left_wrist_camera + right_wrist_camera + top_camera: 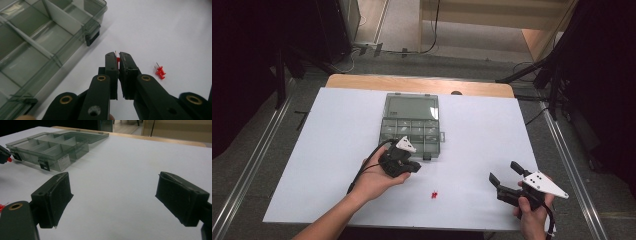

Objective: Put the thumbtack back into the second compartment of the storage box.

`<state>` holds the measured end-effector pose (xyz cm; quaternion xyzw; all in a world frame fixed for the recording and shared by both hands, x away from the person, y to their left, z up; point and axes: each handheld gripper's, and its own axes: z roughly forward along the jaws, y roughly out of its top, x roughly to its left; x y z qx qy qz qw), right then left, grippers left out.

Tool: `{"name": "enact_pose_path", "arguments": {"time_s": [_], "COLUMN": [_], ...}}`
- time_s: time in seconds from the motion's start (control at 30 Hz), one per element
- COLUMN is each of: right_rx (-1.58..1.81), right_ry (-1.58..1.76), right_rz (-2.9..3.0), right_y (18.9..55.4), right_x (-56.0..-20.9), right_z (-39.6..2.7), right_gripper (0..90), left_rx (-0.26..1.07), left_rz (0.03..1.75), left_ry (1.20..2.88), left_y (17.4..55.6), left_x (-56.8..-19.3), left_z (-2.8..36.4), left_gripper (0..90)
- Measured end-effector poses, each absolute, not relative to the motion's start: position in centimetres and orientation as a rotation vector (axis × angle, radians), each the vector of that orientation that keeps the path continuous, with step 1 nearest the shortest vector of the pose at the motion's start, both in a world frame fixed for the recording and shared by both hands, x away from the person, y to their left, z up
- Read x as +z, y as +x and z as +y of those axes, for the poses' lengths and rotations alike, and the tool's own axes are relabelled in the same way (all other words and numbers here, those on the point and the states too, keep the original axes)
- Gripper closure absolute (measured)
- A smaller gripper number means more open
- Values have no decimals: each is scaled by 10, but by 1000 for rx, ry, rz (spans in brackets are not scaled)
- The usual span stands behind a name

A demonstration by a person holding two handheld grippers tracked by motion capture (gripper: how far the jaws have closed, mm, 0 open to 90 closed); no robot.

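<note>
Pushpin (117,60), red, sits pinched between the pressed-together jaws of the left gripper (118,55), just short of the open organizer box (30,45); its compartments look empty. Two more pins (160,71) lie beside that gripper, unpicked. Right gripper (113,195) rests spread wide, empty.

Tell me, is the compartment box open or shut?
Open. The compartment box has its lid folded back flat on the table, dividers exposed.

Red pushpin (117,60) between black pads; red pushpins (160,71) on white table (162,30); smoky grey clear box (37,37).
</note>
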<state>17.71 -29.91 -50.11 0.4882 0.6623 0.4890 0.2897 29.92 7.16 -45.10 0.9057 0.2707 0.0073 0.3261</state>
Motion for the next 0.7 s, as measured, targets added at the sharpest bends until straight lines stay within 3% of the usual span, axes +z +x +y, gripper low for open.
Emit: {"name": "enact_pose_path", "arguments": {"time_s": [0.7], "right_rx": [1299], "right_ry": [1306], "right_rz": [1768], "right_y": [177], "right_x": [-502], "right_z": [-299], "right_gripper": [132], "left_rx": [85], "left_rz": [782], "left_ry": [2320], "left_y": [334], "left_x": [-432], "left_z": [95], "left_gripper": [856]}}
